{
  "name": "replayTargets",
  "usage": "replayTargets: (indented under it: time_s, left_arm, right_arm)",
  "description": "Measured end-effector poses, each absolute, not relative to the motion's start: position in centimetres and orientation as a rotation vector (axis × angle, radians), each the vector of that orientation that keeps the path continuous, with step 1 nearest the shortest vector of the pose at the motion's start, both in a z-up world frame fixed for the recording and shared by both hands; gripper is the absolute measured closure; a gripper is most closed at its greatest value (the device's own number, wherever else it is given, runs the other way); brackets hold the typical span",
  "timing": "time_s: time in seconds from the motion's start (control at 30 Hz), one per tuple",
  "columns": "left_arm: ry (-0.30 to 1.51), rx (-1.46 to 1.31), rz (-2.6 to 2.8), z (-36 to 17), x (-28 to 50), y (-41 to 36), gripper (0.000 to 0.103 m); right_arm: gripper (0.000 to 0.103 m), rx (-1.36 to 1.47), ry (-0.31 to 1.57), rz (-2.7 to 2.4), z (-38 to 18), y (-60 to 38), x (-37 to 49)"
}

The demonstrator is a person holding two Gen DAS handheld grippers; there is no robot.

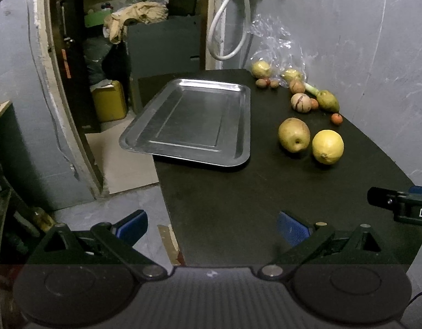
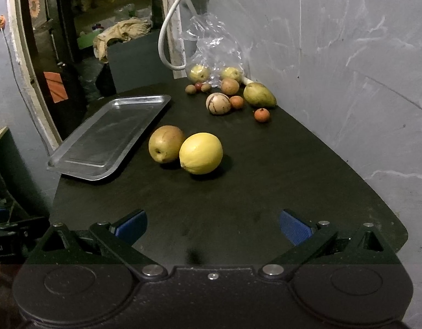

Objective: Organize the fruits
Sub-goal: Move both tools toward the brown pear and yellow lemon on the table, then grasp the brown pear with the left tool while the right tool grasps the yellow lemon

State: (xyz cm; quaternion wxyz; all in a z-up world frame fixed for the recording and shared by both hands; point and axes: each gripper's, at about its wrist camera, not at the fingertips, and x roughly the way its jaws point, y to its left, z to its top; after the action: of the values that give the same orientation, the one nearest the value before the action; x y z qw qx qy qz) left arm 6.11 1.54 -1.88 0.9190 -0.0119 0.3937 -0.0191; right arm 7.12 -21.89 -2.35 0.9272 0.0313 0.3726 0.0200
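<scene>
While both the left gripper [image 1: 212,226] and right gripper [image 2: 213,226] hover spread and empty, the lemon [image 2: 201,153] sits right of the bare tray [image 2: 106,134], touching a pear [image 2: 166,144]; grip the lemon's middle squarely.

Left claw [image 1: 212,229] agape, empty; right claw [image 2: 213,227] likewise.

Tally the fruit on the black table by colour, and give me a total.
Yellow fruits: 3
Golden-brown fruits: 2
Green pear: 1
Striped cream fruit: 1
Small orange fruits: 2
Small brown or dark red fruits: 3
Total: 12
</scene>
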Motion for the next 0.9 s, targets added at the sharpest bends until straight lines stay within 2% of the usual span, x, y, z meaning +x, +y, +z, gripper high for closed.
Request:
replayTargets:
  time_s: [0.33, 0.9]
  left_arm:
    - [0.833, -0.002, -0.123, -3.0, 8.9, 2.6, 0.001]
    - [0.874, -0.133, -0.197, -3.0, 14.5, 0.8, 0.001]
  right_arm:
    - [0.001, 0.052, 0.793, -0.027, -3.2, -20.2, 8.8]
    - [0.001, -0.190, 0.792, -0.007, -3.8, -19.8, 10.7]
